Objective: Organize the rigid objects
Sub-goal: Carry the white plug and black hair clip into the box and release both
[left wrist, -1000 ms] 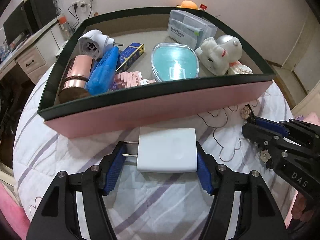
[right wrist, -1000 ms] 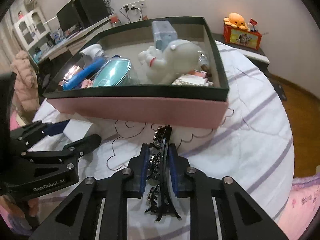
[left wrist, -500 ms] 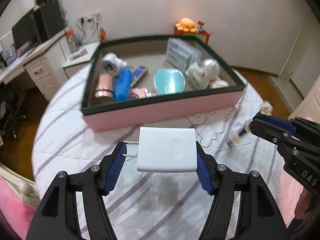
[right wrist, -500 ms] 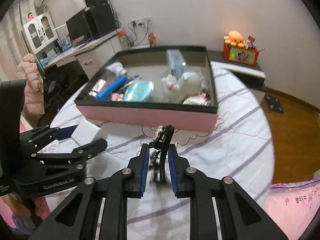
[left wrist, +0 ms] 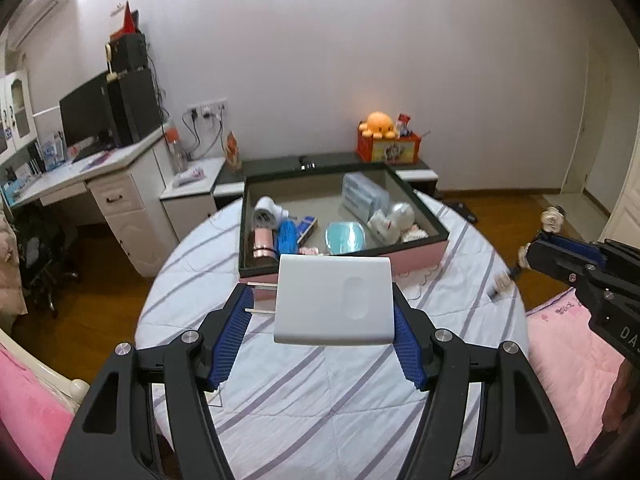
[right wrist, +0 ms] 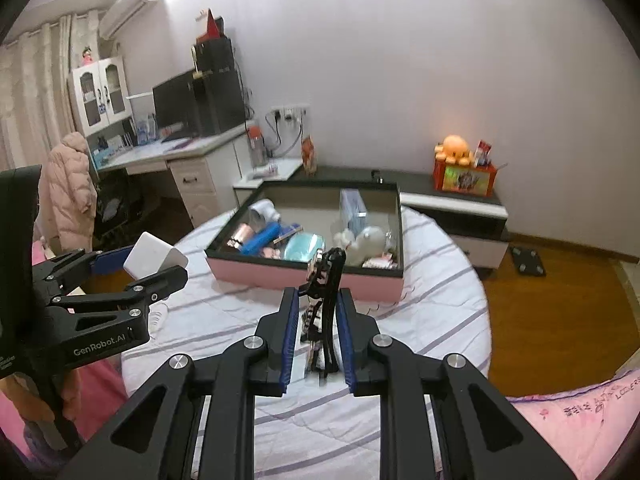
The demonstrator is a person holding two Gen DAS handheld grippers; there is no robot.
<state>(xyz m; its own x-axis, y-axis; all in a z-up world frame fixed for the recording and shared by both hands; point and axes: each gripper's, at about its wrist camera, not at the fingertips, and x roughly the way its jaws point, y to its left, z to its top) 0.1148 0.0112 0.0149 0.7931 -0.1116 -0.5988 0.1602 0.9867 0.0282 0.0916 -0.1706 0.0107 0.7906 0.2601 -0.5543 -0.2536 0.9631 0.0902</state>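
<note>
Beyond both sets of fingers I saw the round table (left wrist: pixel 328 392), with the pink box (left wrist: pixel 416 258) of sorted items farther ahead. My left gripper (left wrist: pixel 326 316) was clamped on the white charger (left wrist: pixel 334 300), its prongs pointing toward the left finger. My right gripper (right wrist: pixel 318 320) was closed on the black hair clip (right wrist: pixel 326 284), which stood upright between the pads.

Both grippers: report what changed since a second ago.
Both have lifted up and back from the pink box, which now looks smaller and farther. The left gripper stays clamped on the white charger, the right gripper on the black hair clip. Box contents unchanged.
</note>
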